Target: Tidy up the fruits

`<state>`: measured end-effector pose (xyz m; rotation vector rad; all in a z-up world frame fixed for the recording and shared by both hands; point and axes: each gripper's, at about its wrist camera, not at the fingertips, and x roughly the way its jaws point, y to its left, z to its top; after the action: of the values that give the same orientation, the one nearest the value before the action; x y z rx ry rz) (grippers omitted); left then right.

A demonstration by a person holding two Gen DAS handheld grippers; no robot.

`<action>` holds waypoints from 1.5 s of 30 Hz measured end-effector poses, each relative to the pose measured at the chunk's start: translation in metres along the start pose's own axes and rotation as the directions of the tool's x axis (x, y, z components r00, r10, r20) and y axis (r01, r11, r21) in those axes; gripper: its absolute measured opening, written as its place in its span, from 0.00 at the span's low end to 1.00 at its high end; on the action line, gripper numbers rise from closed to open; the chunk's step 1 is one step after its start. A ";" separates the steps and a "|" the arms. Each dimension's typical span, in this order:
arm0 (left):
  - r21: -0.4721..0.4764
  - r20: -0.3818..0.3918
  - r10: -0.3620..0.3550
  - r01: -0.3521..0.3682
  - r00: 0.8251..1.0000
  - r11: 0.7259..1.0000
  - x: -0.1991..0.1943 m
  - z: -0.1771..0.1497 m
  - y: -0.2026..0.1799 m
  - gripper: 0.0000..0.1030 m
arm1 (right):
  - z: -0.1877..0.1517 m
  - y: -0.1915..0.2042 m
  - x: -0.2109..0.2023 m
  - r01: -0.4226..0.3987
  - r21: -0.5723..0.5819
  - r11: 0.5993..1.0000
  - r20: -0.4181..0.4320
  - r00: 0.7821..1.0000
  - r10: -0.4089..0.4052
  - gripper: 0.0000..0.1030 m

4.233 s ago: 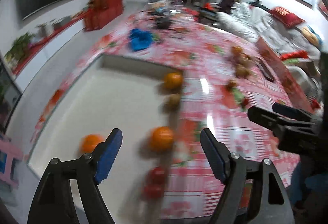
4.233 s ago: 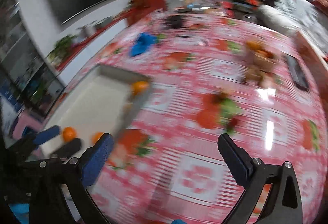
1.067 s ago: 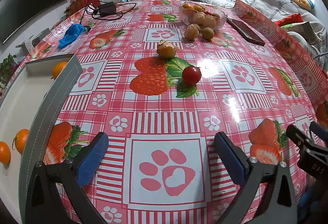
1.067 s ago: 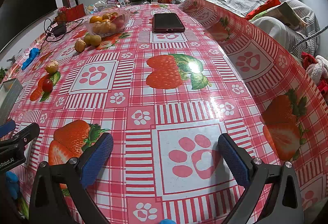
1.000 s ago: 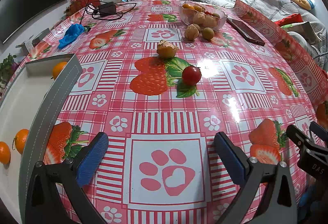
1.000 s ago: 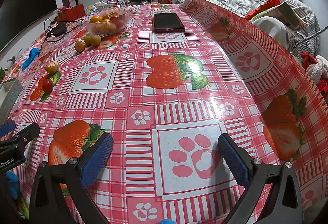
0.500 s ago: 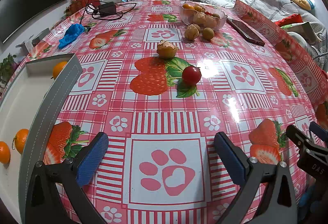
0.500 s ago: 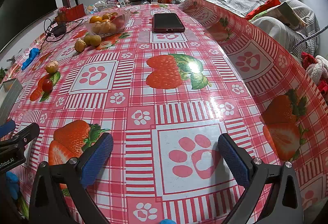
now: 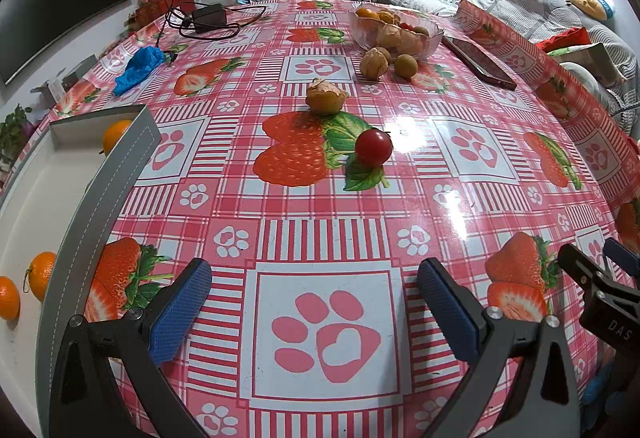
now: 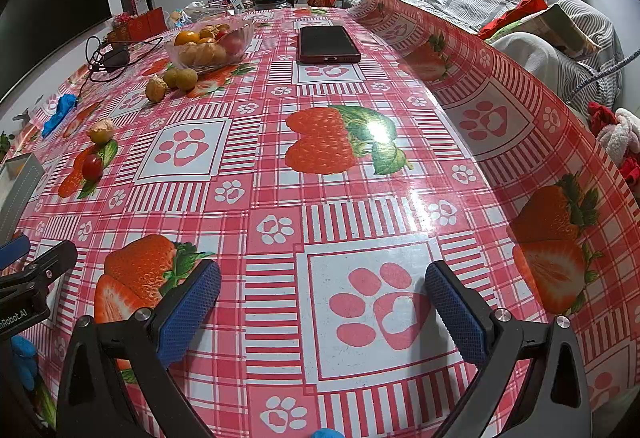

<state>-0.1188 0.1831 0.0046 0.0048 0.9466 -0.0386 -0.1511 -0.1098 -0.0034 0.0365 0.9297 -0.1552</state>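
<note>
Over the last second nothing on the bench (image 9: 320,238) has shifted; four seconds back the left gripper (image 9: 314,302) was swinging over the white tray (image 9: 100,197), and now it hovers wide and empty beside that tray, with the right gripper (image 10: 322,298) likewise wide and empty further from it. Three oranges (image 9: 42,274) lie inside the tray. The cherry tomato (image 9: 374,147) sits loose on the bench beyond the tray, the husked fruit (image 9: 326,96) just past it, so the tomato looks like the next pickup.
</note>
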 end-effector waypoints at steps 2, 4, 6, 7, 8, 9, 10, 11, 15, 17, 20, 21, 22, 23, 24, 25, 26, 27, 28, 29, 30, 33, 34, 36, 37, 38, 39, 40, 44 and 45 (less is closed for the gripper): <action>0.000 0.000 0.000 0.000 1.000 1.000 0.000 0.000 0.000 0.99 | 0.000 0.000 0.000 0.000 0.000 1.000 0.000 1.000 0.000 1.00; 0.000 0.000 0.000 0.000 1.000 1.000 0.000 0.000 0.000 0.99 | 0.000 0.000 0.000 0.000 0.000 1.000 0.000 1.000 0.000 1.00; 0.000 0.000 -0.001 0.001 1.000 1.000 0.000 0.000 0.000 0.99 | 0.000 0.000 0.000 0.000 0.000 1.000 0.000 1.000 0.000 1.00; 0.000 0.000 0.000 0.000 1.000 1.000 0.000 0.000 0.000 1.00 | 0.000 0.000 0.000 0.000 0.000 1.000 0.000 1.000 0.000 1.00; 0.000 0.000 0.000 0.000 1.000 1.000 0.000 0.000 0.000 0.99 | 0.000 0.000 0.000 0.000 0.000 1.000 0.000 1.000 0.000 1.00; 0.000 0.000 0.000 0.000 1.000 1.000 0.000 -0.001 0.000 0.99 | 0.000 0.000 0.000 0.000 0.000 1.000 0.000 1.000 0.000 1.00; 0.001 0.000 -0.001 0.001 1.000 1.000 0.000 0.000 0.000 0.99 | 0.000 0.000 0.000 0.000 0.000 1.000 0.000 1.000 0.000 1.00; 0.001 0.000 -0.002 0.002 1.000 1.000 0.000 0.000 0.000 0.99 | 0.000 0.000 0.000 0.000 0.000 1.000 0.000 1.000 0.000 0.99; 0.002 0.002 -0.002 0.002 1.000 1.000 -0.001 0.000 0.000 1.00 | 0.000 0.000 0.000 0.000 -0.001 1.000 0.000 1.000 0.000 1.00; 0.002 0.002 -0.003 0.003 1.000 1.000 -0.001 0.000 0.000 1.00 | 0.000 0.001 0.000 0.001 -0.001 1.000 0.000 1.000 -0.001 1.00; 0.003 0.004 -0.007 0.007 1.000 1.000 -0.002 0.000 0.000 1.00 | 0.000 0.001 0.000 0.001 0.000 1.000 0.000 1.000 -0.001 0.99; 0.005 0.005 -0.009 0.009 1.000 1.000 -0.002 0.001 -0.001 1.00 | 0.000 0.001 0.000 0.001 0.000 1.000 0.000 1.000 -0.001 0.99; 0.007 0.006 -0.012 0.012 1.000 1.000 -0.002 0.000 -0.001 1.00 | 0.000 0.001 0.000 0.000 0.000 1.000 0.000 1.000 0.000 0.99; 0.010 0.006 -0.016 0.016 1.000 1.000 -0.002 0.000 -0.001 1.00 | 0.000 0.000 0.000 0.000 -0.001 1.000 0.000 1.000 0.000 0.99; 0.012 0.006 -0.020 0.020 1.000 1.000 -0.002 -0.001 -0.001 1.00 | 0.000 0.000 0.000 0.000 -0.001 1.000 0.000 1.000 0.000 0.99; 0.016 0.006 -0.026 0.026 1.000 1.000 -0.002 0.000 -0.001 1.00 | 0.000 0.000 0.000 0.001 -0.001 1.000 0.000 1.000 -0.001 0.99; 0.015 0.008 -0.036 0.036 0.999 0.999 -0.003 0.000 0.000 1.00 | 0.000 0.000 0.000 0.001 -0.001 1.000 0.000 1.000 -0.001 1.00; 0.012 0.010 -0.047 0.047 0.999 0.999 -0.003 -0.001 0.002 1.00 | 0.000 0.000 -0.001 0.001 -0.002 1.000 0.000 1.000 -0.001 1.00; 0.004 0.010 -0.062 0.062 0.998 0.998 -0.003 0.000 0.004 1.00 | 0.000 0.000 -0.001 0.000 -0.002 1.000 -0.001 1.000 0.000 1.00; -0.004 0.007 -0.076 0.076 0.997 0.997 -0.004 0.000 0.006 1.00 | 0.000 0.000 -0.001 0.000 -0.002 1.000 -0.002 1.000 0.000 1.00; -0.012 -0.003 -0.083 0.083 0.997 0.996 -0.004 0.001 0.009 1.00 | 0.000 0.000 -0.001 0.000 -0.003 1.000 -0.004 1.000 -0.001 0.99; -0.029 -0.057 -0.124 0.122 0.991 0.992 -0.011 -0.001 0.019 1.00 | 0.002 0.002 0.002 0.003 -0.006 1.000 -0.020 1.000 -0.003 1.00; -0.029 -0.073 -0.141 0.140 0.987 0.990 -0.013 -0.002 0.021 1.00 | 0.004 0.002 0.004 0.003 -0.006 1.000 -0.034 0.999 -0.004 1.00; -0.035 -0.101 -0.170 0.168 0.980 0.985 -0.020 -0.001 0.028 1.00 | 0.007 0.002 0.005 0.006 0.002 1.000 -0.067 0.998 -0.006 1.00; -0.037 -0.100 -0.176 0.173 0.979 0.984 -0.025 0.001 0.031 1.00 | 0.009 0.002 0.006 0.007 0.006 1.000 -0.083 0.997 -0.007 0.99; -0.034 -0.087 -0.182 0.180 0.979 0.983 -0.032 0.005 0.037 1.00 | 0.011 0.002 0.007 0.009 0.008 1.000 -0.106 0.994 -0.008 0.99; -0.030 -0.074 -0.182 0.181 0.980 0.983 -0.039 0.007 0.040 1.00 | 0.013 0.002 0.009 0.010 0.010 1.000 -0.125 0.992 -0.008 0.99; -0.020 -0.052 -0.181 0.180 0.982 0.984 -0.047 0.013 0.044 1.00 | 0.015 0.001 0.010 0.010 0.011 1.000 -0.143 0.990 -0.008 0.99; -0.007 -0.008 -0.167 0.167 0.986 0.986 -0.069 0.030 0.060 1.00 | 0.025 0.007 0.014 0.009 0.035 0.999 -0.258 0.966 0.000 0.99; -0.012 -0.007 -0.165 0.165 0.986 0.986 -0.072 0.035 0.065 1.00 | 0.028 0.012 0.012 -0.025 0.040 0.999 -0.259 0.965 0.034 0.99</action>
<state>-0.1297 0.2492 0.0824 -0.0838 0.9533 -0.1868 -0.1202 -0.1016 0.0030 0.1067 1.1874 -0.1420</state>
